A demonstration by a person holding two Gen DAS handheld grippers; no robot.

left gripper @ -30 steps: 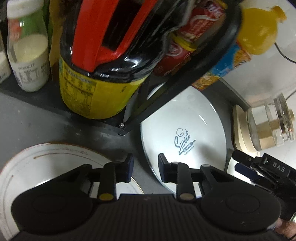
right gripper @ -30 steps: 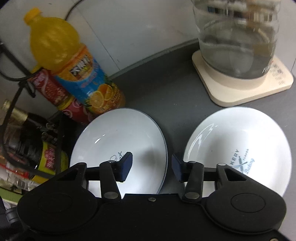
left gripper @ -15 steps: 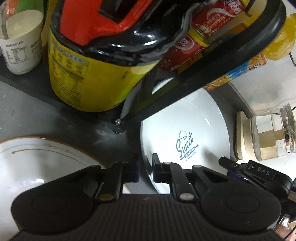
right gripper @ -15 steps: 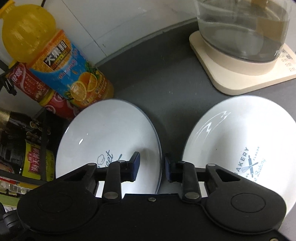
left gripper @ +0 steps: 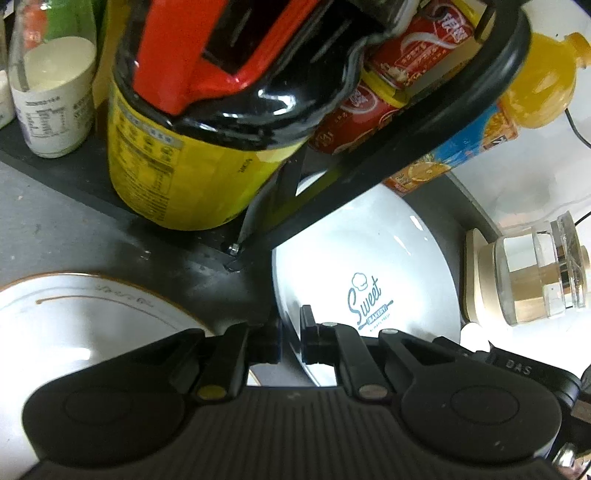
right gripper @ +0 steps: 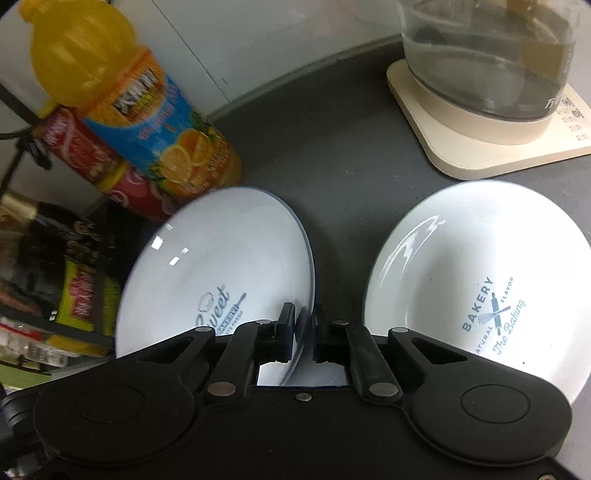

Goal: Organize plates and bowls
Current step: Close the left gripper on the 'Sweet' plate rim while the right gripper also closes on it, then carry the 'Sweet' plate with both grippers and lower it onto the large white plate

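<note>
Both hand-held grippers closed on plate [right gripper: 236,266]

A dark grey countertop [right gripper: 332,147] meets a white wall [right gripper: 258,33].

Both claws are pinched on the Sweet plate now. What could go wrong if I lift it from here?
1. Left claw and right claw each pinch only the thin rim of the Sweet plate; uneven lifting could twist it loose.
2. The black rack bar overhangs the plate's far edge and may catch it.
3. The orange juice bottle stands close behind and could be knocked over.
</note>
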